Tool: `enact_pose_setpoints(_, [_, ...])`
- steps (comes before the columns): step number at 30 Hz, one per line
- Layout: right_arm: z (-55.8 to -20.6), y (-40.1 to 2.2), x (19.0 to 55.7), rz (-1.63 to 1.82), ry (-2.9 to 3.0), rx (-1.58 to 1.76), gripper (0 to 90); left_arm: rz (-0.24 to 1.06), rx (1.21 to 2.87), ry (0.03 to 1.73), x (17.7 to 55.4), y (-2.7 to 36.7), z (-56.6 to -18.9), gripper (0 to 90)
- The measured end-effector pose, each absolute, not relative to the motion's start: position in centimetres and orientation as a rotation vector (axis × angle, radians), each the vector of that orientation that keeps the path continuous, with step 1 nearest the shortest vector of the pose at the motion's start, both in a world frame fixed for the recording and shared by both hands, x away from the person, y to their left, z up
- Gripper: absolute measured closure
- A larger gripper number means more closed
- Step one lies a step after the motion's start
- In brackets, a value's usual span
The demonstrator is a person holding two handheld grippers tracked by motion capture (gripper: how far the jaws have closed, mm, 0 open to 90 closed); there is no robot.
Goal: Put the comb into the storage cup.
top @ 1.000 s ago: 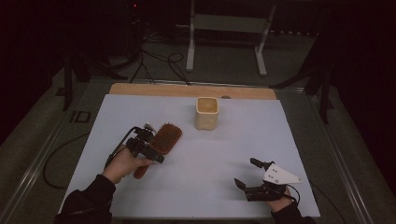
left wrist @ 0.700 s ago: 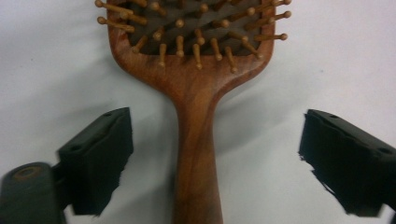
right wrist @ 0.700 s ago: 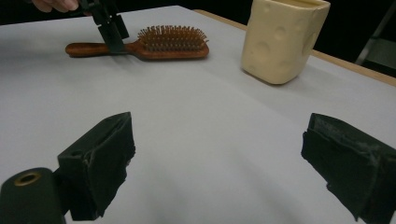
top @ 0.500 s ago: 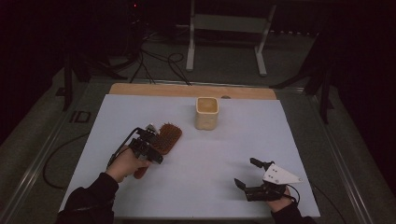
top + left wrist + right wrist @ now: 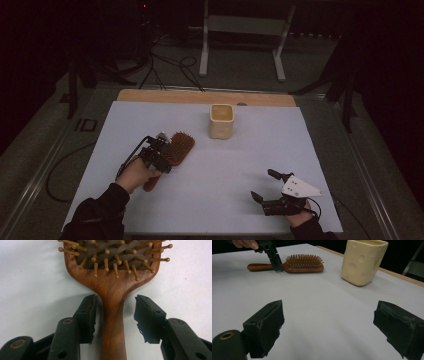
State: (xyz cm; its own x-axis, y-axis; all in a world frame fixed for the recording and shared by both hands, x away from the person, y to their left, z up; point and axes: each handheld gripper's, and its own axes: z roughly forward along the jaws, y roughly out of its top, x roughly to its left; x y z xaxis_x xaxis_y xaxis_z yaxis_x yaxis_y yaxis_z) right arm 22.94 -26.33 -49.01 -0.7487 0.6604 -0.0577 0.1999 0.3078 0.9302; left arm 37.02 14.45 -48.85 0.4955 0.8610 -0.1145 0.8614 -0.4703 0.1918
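My left gripper (image 5: 113, 315) straddles the handle of the wooden hairbrush (image 5: 112, 285), its jaws having just been closing in; the left pad sits almost against the wood, the right one a gap away, so nothing is pinched yet. The brush lies flat on the white worktop (image 5: 240, 165), bristles up, its head pointing away from my gripper's tips. Beyond the brush head, further out, stands a cream cup (image 5: 221, 121). My right gripper (image 5: 266, 186) rests well apart toward the near right, jaws spread wide over bare worktop, facing the brush and cup.
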Motion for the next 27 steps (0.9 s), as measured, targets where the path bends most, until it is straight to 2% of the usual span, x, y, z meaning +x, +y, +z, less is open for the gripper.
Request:
enact_pose_setpoints(9, [-49.0, -26.3, 22.9, 1.434, 2.145, 0.766, 8.8, 0.044, 2.539, 1.479, 36.9, 14.2, -48.9, 68.3])
enact_pose_setpoints(27, [-48.9, -26.2, 22.9, 1.435, 2.143, 0.761, 8.8, 0.123, 2.482, 1.438, 35.8, 14.7, -49.2, 73.5])
